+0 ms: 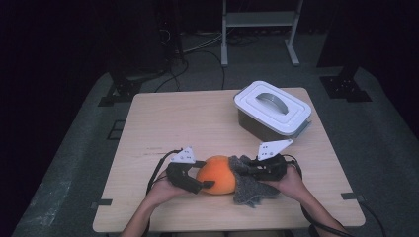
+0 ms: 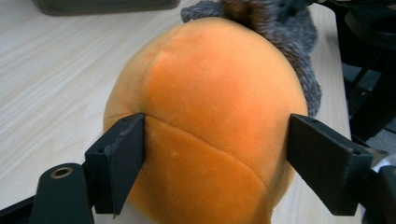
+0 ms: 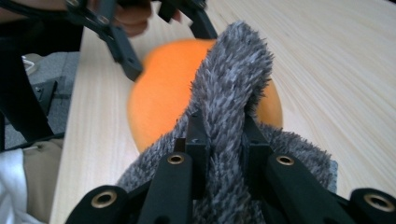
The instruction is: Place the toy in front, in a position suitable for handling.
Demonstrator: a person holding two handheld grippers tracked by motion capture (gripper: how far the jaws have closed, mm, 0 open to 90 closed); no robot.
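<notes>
An orange plush ball [image 1: 216,174] lies at the near middle of the wooden table [image 1: 188,123], with a grey fuzzy cloth [image 1: 249,185] draped against its right side and spilling onto the tabletop. The left gripper [image 1: 201,174] comes in from the left, its jaws set wide on either side of the ball; in the left gripper view the left jaw's edge sits right at the plush surface and the right jaw just beside it, with no dent in the fabric, so I take them as apart and not pressing. The right gripper [image 3: 223,140] is clamped tight on a bunched fold of the cloth, which rises between its jaws and curls over the top of the ball. The step looks like wiping or wrapping the ball with the cloth. To do it well, the left gripper should close enough to steady the soft ball without squashing it, or it may roll when the cloth drags across. The right should keep its pinch firm and draw the cloth over the curve. A lidded white container [image 1: 272,109] stands well apart at the far right.
</notes>
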